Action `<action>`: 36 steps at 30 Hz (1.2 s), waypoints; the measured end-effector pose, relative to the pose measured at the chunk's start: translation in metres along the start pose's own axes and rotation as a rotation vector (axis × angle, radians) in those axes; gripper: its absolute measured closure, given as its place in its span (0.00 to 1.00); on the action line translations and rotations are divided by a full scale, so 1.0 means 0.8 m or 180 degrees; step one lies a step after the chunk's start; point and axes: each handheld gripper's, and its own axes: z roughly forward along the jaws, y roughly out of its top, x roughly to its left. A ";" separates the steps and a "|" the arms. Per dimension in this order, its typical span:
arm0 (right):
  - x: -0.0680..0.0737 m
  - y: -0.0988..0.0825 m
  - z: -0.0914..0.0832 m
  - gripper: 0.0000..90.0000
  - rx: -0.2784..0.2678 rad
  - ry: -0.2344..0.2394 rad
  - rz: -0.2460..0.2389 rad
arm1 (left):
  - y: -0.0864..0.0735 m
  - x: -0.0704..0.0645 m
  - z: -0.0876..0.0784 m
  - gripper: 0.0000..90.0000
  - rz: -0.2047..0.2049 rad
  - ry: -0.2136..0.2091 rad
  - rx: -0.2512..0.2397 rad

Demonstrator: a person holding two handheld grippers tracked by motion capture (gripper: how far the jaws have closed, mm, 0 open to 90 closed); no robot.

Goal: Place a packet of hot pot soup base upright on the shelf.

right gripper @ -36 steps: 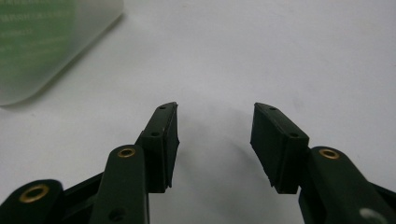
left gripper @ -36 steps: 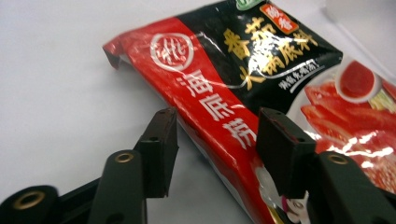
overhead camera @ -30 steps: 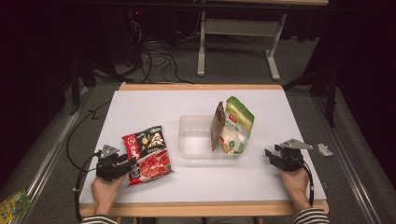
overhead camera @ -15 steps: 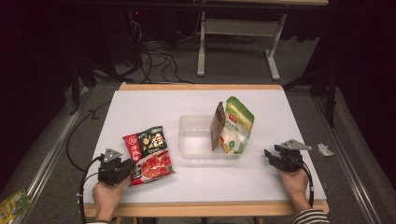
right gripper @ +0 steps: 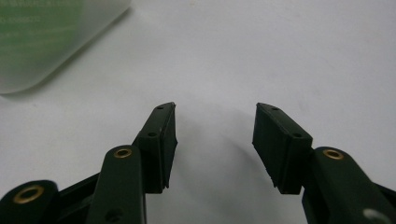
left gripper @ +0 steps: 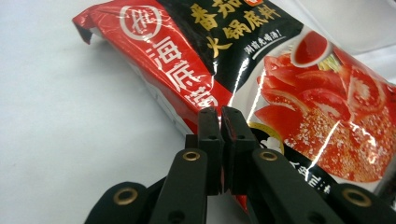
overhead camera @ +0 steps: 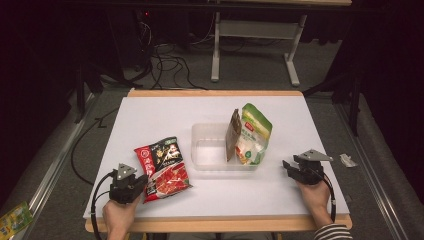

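Note:
A red and black soup-base packet (overhead camera: 162, 167) (left gripper: 280, 84) lies flat on the white table (overhead camera: 150, 120), left of centre. My left gripper (overhead camera: 142, 181) (left gripper: 219, 114) is at the packet's near left edge, shut on that thin edge, with red foil showing between the pads. My right gripper (overhead camera: 286, 165) (right gripper: 215, 112) rests open near the table's right front, with only bare table between its jaws. A clear plastic container (overhead camera: 210, 165) stands mid-table. A green pouch (overhead camera: 252, 135) and a brown pouch (overhead camera: 232, 135) stand upright at its right end.
The container's corner (right gripper: 42, 37), with green showing through, is at the upper left of the right gripper view. A small white scrap (overhead camera: 346, 160) lies off the table's right edge. A yellow-green packet (overhead camera: 15, 220) lies on the floor at lower left.
My left gripper has moved a little to the right onto the packet's edge and its jaws have closed on it. The right gripper has not moved.

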 end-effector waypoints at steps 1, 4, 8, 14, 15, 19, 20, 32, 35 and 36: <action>0.000 0.000 0.000 0.55 -0.0002 0.0001 -0.0006 | 0.000 -0.002 -0.001 0.98 0.0011 -0.0003 0.0003; 0.000 0.000 0.000 0.55 -0.0002 -0.0007 -0.0024 | -0.003 -0.012 -0.004 0.99 0.0025 -0.0025 0.0001; 0.001 0.000 0.000 0.55 0.0005 -0.0007 -0.0051 | -0.010 -0.025 -0.012 1.00 -0.0011 -0.0137 -0.0004; 0.002 0.000 0.000 0.55 0.0003 -0.0015 -0.0044 | -0.013 -0.035 -0.021 1.00 0.0039 -0.0218 -0.0018; 0.001 0.000 0.000 0.55 0.0007 -0.0005 -0.0059 | -0.012 -0.034 -0.021 1.00 0.0032 -0.0237 -0.0023; 0.001 0.000 -0.001 0.55 -0.0011 -0.0007 -0.0055 | 0.000 -0.022 -0.024 0.87 0.0002 -0.0259 -0.0214; 0.001 0.000 -0.001 0.55 -0.0012 -0.0009 -0.0048 | 0.005 -0.020 -0.022 0.83 0.0027 -0.0219 -0.0253; 0.002 -0.001 0.000 0.55 -0.0015 -0.0044 -0.0075 | 0.053 0.023 0.016 0.60 0.0301 0.0296 -0.0140; 0.002 0.000 0.000 0.55 -0.0012 -0.0041 -0.0075 | 0.057 0.036 0.022 0.57 0.0250 0.0340 -0.0053; 0.002 0.000 0.000 0.55 -0.0011 -0.0039 -0.0075 | 0.058 0.042 0.024 0.57 0.0222 0.0341 -0.0035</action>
